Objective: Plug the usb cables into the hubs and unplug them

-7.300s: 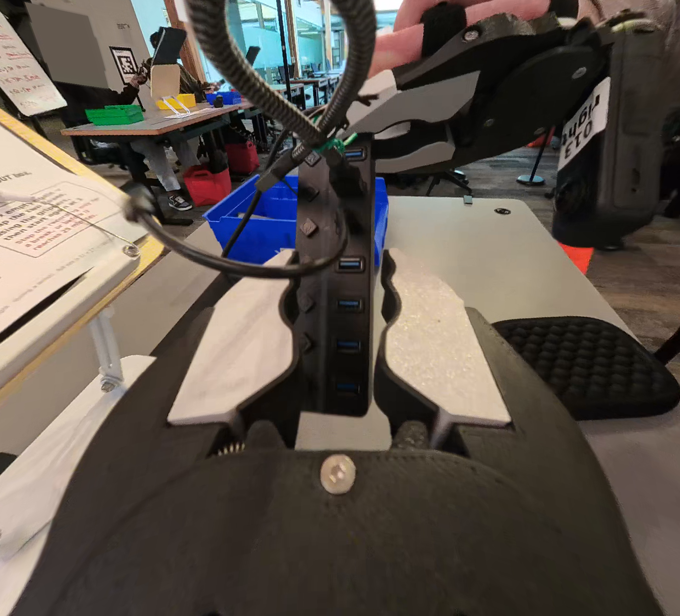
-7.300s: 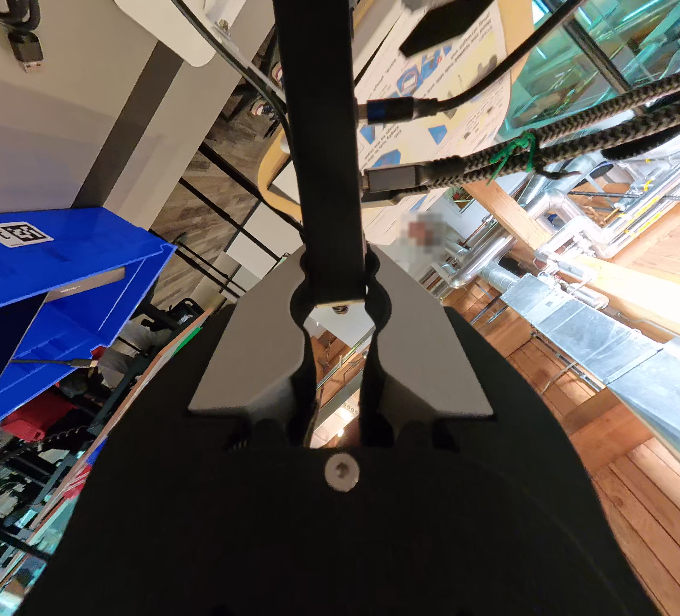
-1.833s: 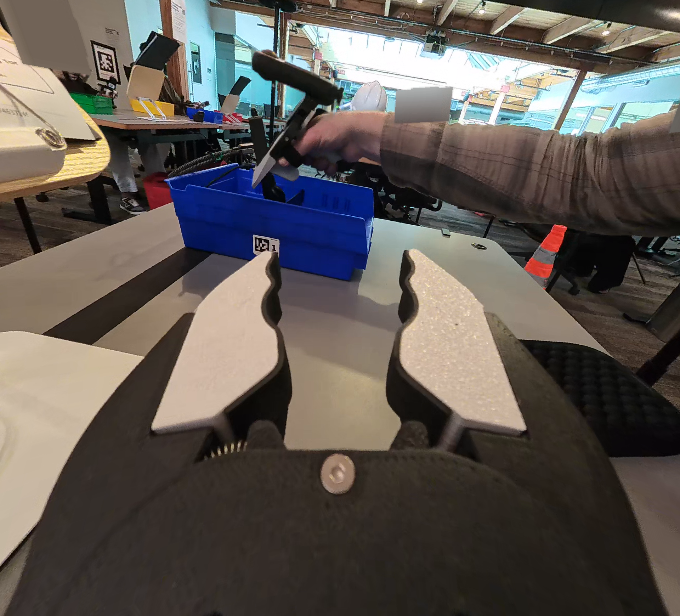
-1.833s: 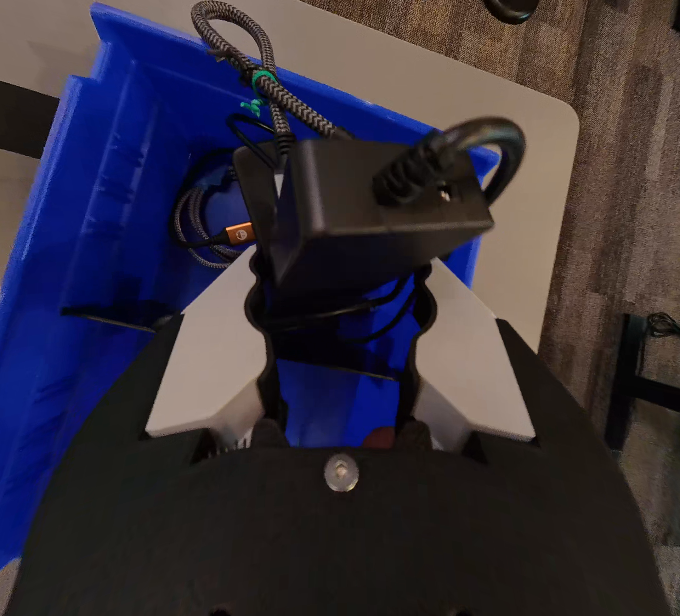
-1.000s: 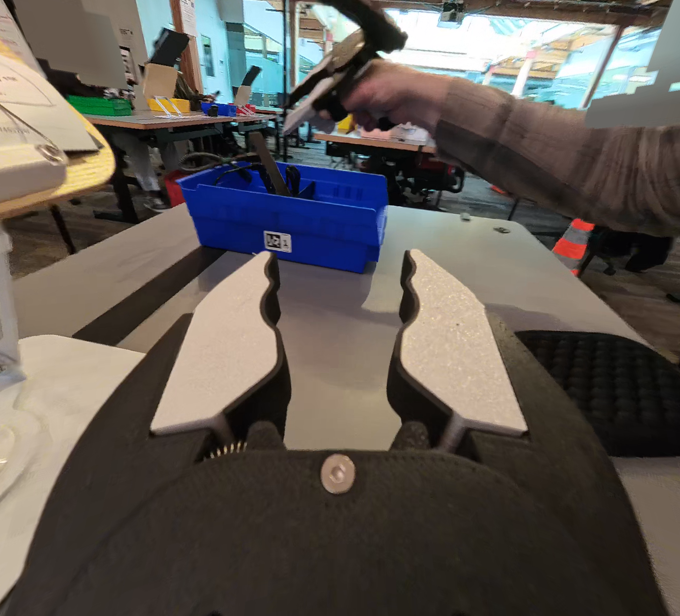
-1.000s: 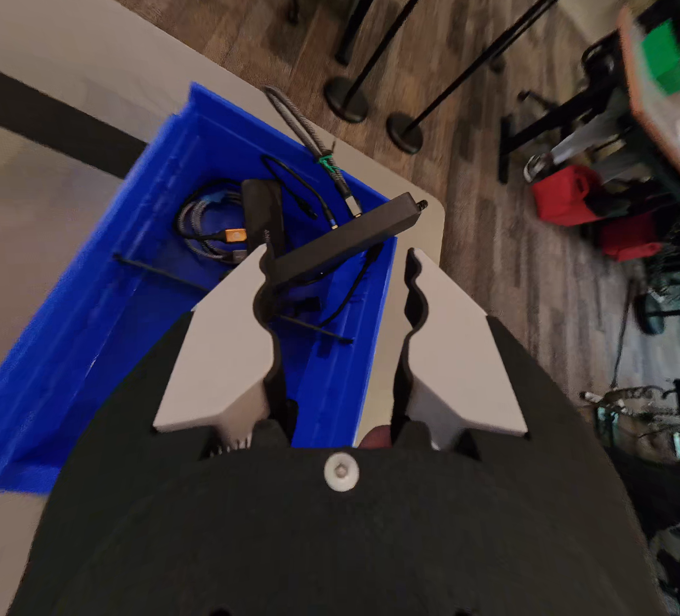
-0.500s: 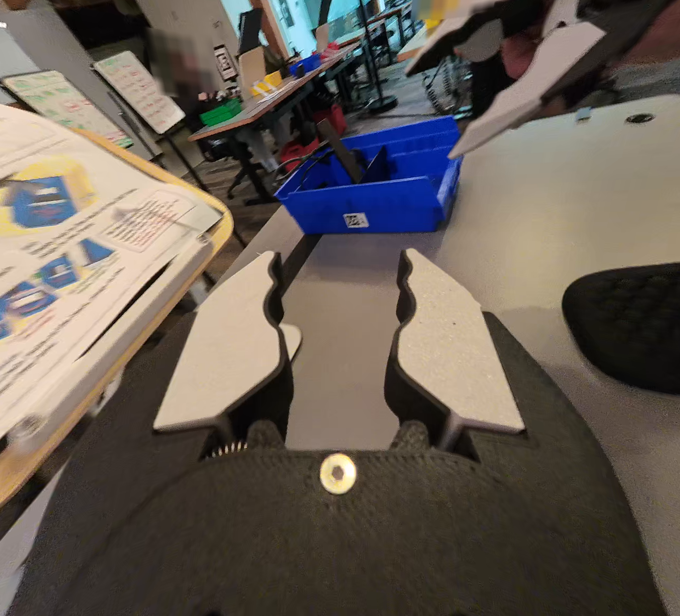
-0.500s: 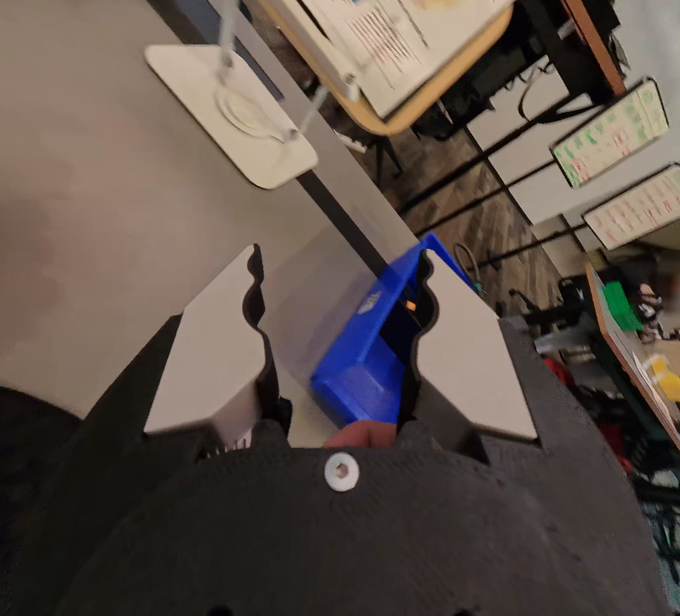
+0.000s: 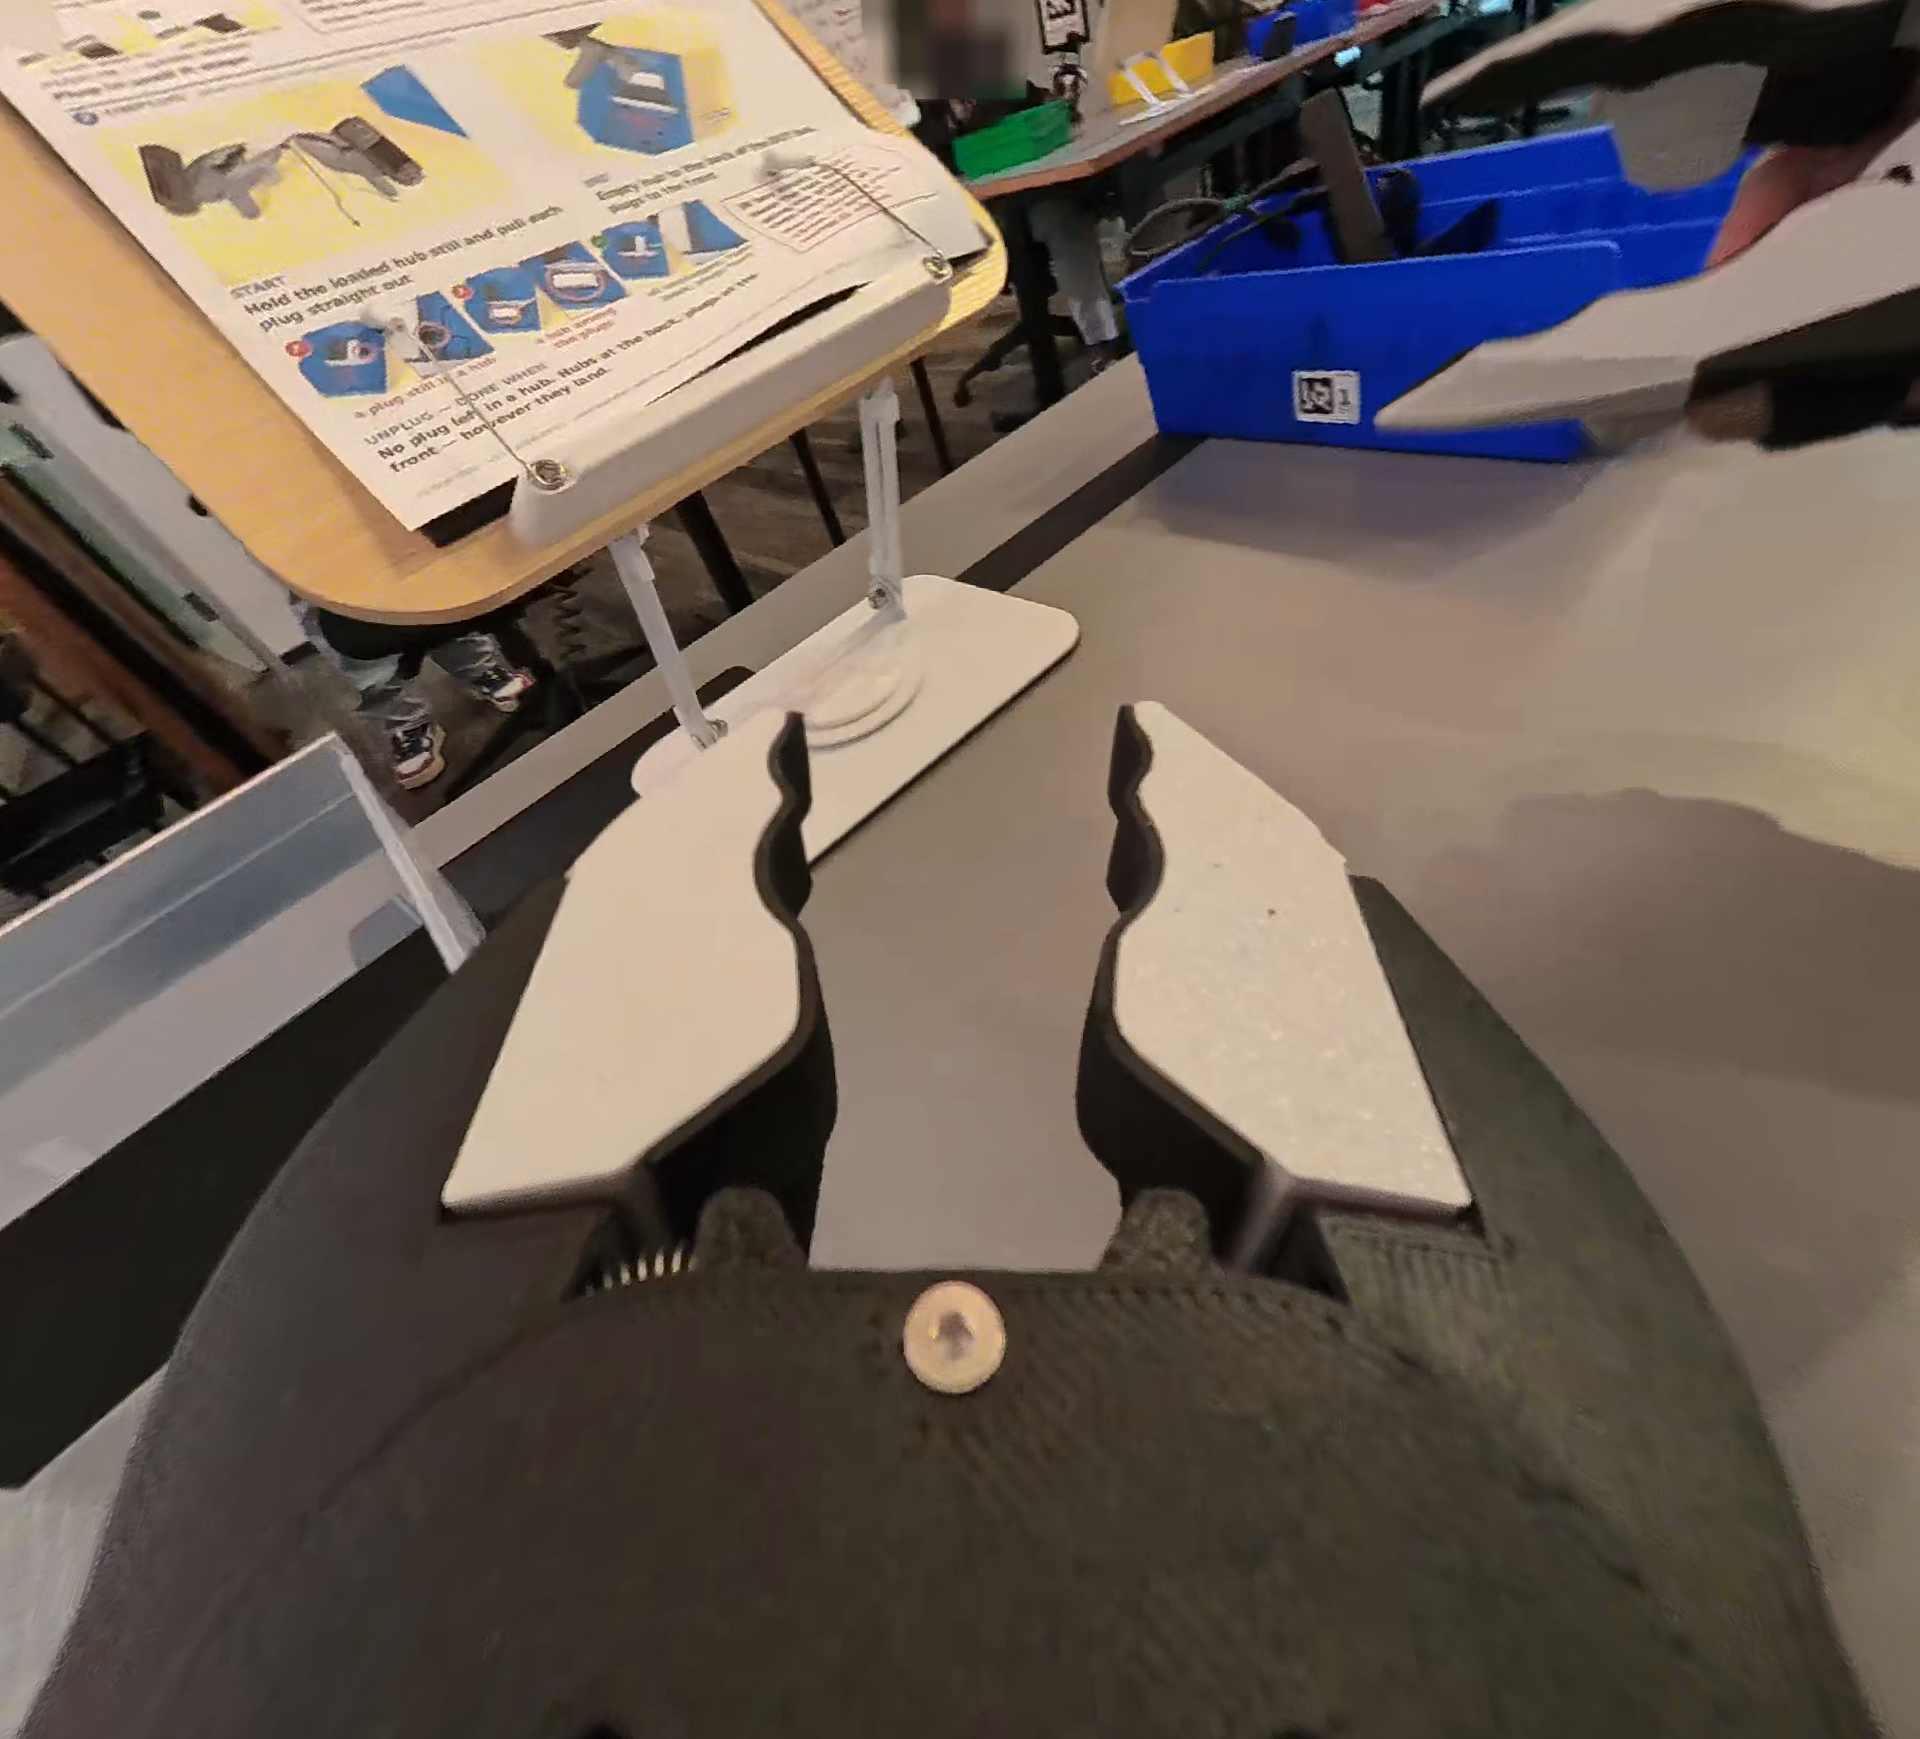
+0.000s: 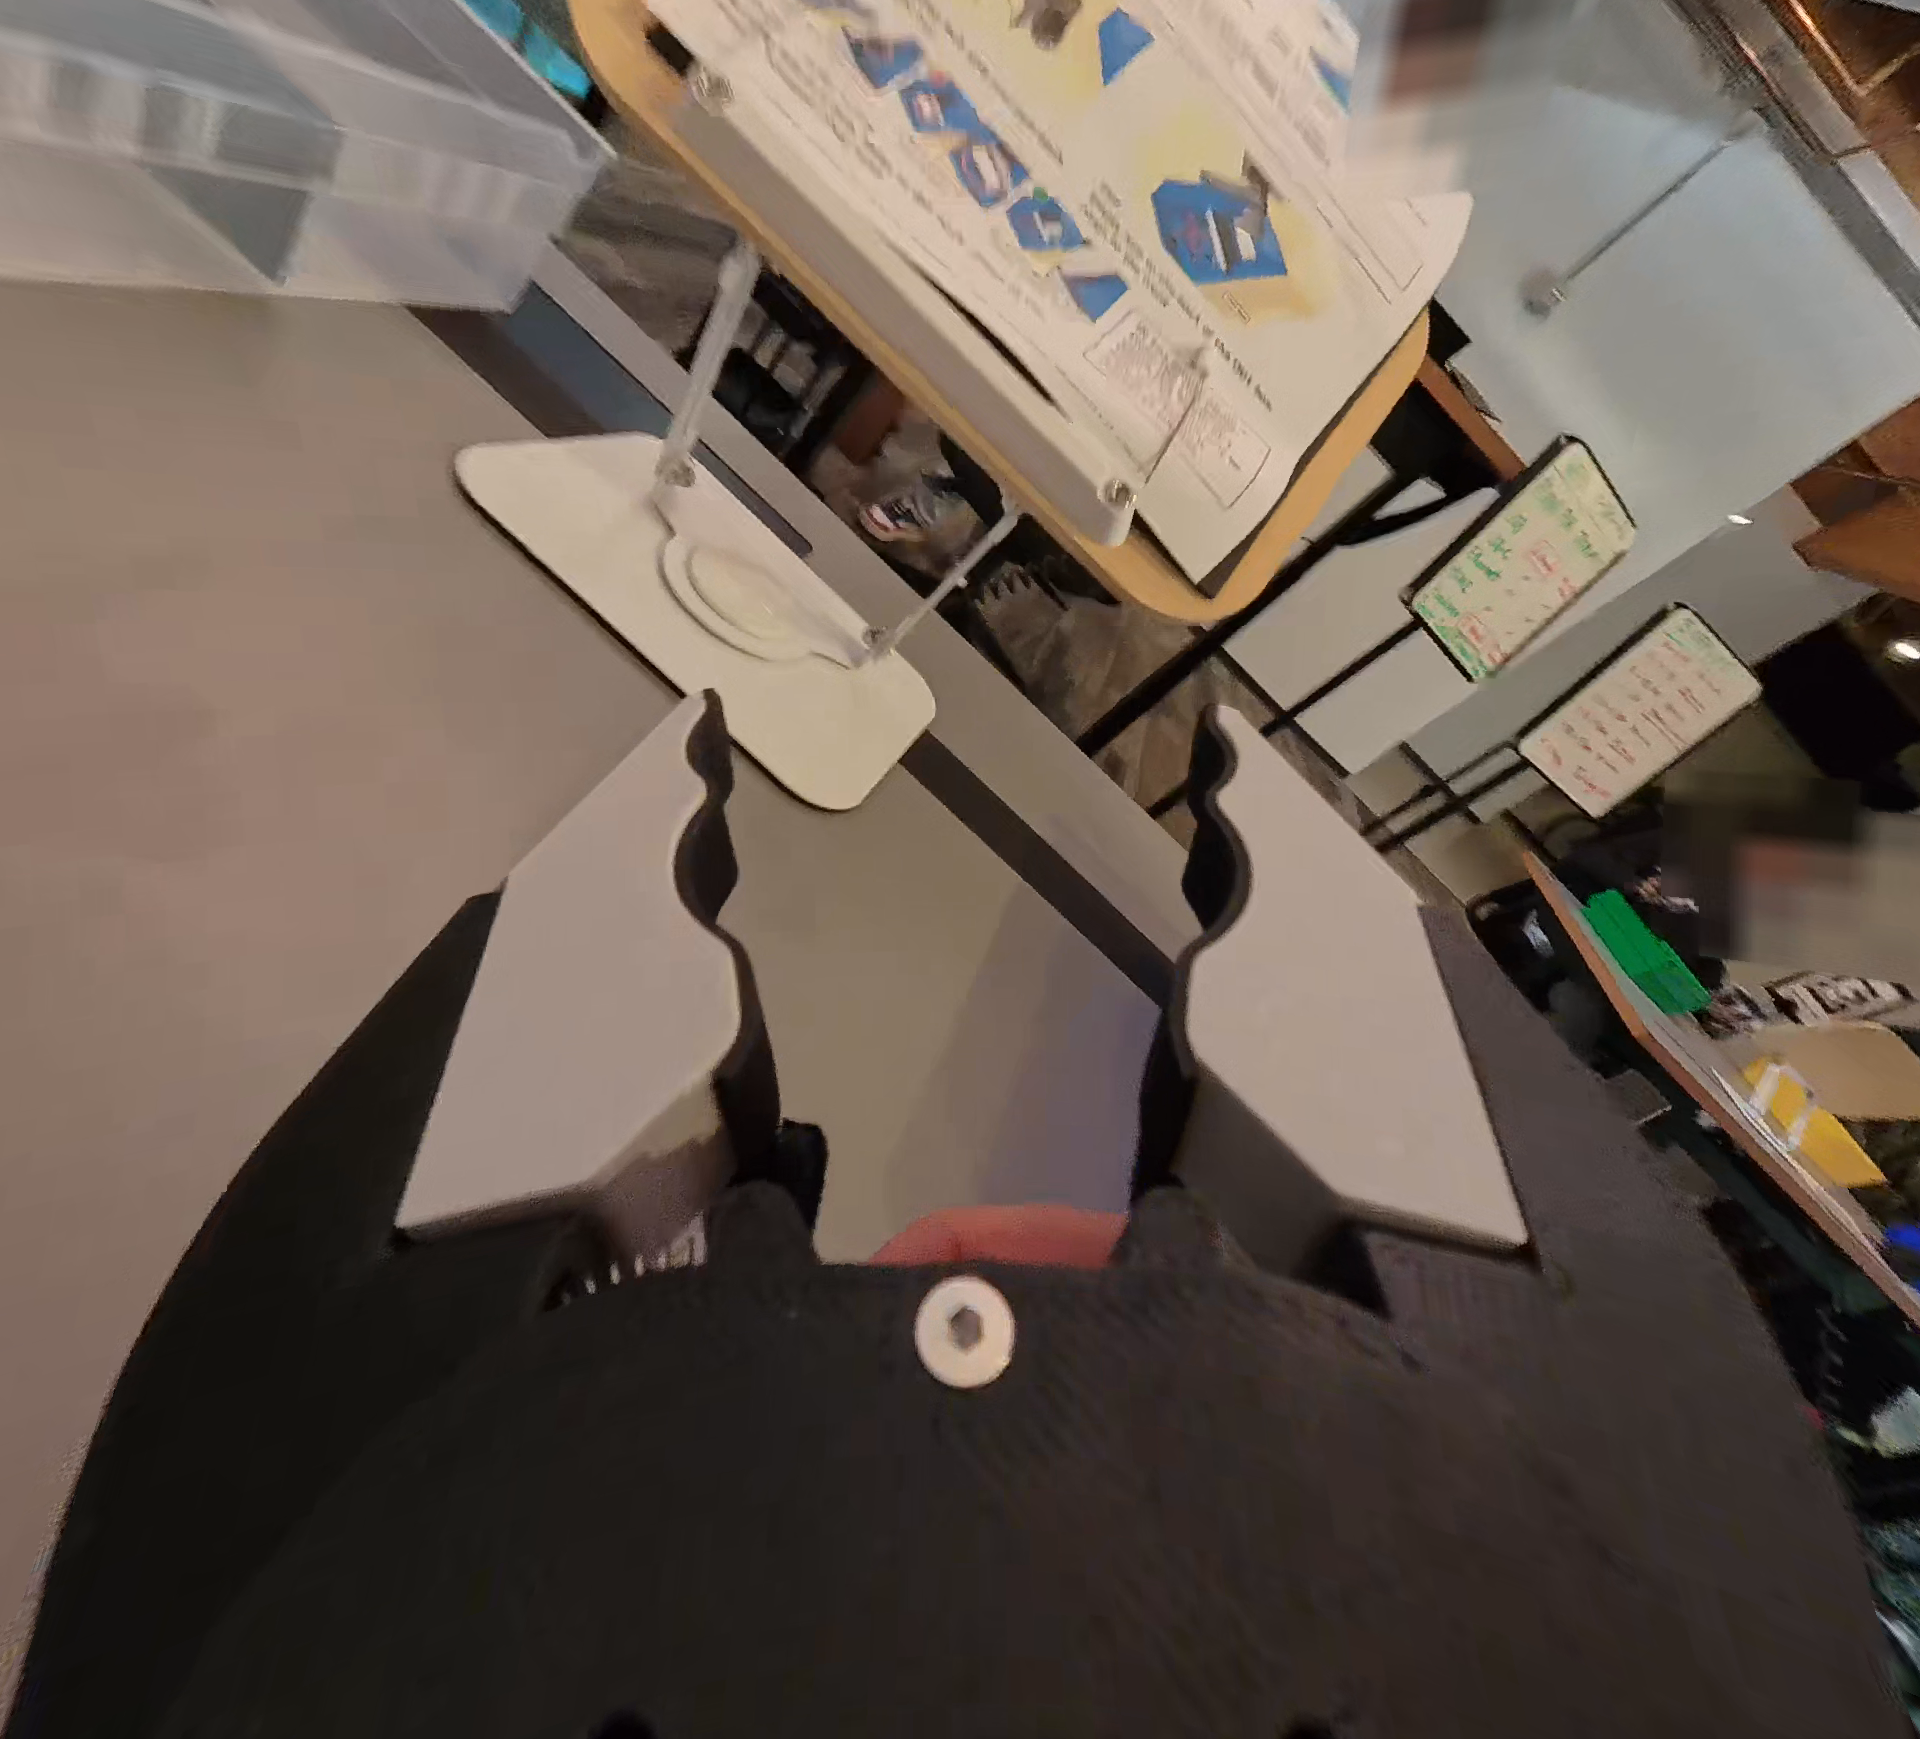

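My left gripper (image 9: 961, 733) is open and empty, low over the grey table (image 9: 1351, 650). The blue bin (image 9: 1382, 318) stands at the far right of the table. A black USB hub (image 9: 1345, 177) leans upright in it, with dark cables (image 9: 1195, 209) beside it. My right gripper (image 10: 956, 713) is open and empty above the table. It also shows in the left wrist view (image 9: 1403, 259), blurred, at the upper right in front of the bin. The bin does not show in the right wrist view.
A document stand holding an instruction sheet (image 9: 468, 183) sits on a white base (image 9: 883, 681) just ahead of my left gripper. It also shows in the right wrist view (image 10: 1039, 162). A clear plastic box (image 10: 208, 162) stands at the left. Other desks lie beyond.
The right gripper let the hub go into the blue bin and drew back. Both grippers have since swung left, away from the bin and toward the document stand.
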A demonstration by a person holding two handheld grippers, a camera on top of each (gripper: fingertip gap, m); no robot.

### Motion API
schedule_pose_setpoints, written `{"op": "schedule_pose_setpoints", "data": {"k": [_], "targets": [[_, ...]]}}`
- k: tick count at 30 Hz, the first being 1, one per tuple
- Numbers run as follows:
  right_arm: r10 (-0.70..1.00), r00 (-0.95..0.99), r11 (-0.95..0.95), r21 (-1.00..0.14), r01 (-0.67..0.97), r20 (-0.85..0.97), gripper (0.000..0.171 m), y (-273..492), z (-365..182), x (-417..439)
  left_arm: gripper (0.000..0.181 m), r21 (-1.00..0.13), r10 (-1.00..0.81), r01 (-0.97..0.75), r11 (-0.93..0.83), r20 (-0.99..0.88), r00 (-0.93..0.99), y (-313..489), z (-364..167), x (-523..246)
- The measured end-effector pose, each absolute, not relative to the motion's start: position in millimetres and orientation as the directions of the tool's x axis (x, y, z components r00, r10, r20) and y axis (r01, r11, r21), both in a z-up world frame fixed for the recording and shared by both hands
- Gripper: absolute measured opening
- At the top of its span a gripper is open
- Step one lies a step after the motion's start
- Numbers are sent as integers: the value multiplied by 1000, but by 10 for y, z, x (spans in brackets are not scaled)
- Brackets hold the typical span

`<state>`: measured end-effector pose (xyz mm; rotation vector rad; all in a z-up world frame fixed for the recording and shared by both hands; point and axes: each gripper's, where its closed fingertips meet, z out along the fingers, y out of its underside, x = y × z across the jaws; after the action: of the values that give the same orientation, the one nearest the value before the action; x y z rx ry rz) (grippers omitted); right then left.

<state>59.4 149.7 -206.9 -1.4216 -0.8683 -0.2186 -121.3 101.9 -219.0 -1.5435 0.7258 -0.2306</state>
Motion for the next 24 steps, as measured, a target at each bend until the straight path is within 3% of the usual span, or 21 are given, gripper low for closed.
{"op": "schedule_pose_setpoints", "data": {"k": [6, 8, 11, 15, 24], "targets": [[336, 728, 85, -789, 608, 597, 96, 1769, -2757, 456, 54, -943, -452, -331, 21, -304, 838, 1359, -2639, -1107], [409, 684, 63, -767, 638, 603, 97, 1711, -2998, 361, 54, -913, -440, -408, -1, -366, 820, 1372, -2843, -1130], [403, 673, 93, -759, 644, 620, 94, 1658, -2969, 373, 53, -882, -409, -471, -7, -428, 806, 1344, -2903, -1179], [381, 668, 67, -740, 669, 639, 102, 1621, -3012, 536, 59, -822, -371, -570, -17, -524, 767, 1294, -2990, -1166], [350, 705, 17, -757, 653, 616, 109, 1511, -3018, 925, 60, -809, -311, -587, -34, -550, 776, 1163, -2988, -1322]]}}
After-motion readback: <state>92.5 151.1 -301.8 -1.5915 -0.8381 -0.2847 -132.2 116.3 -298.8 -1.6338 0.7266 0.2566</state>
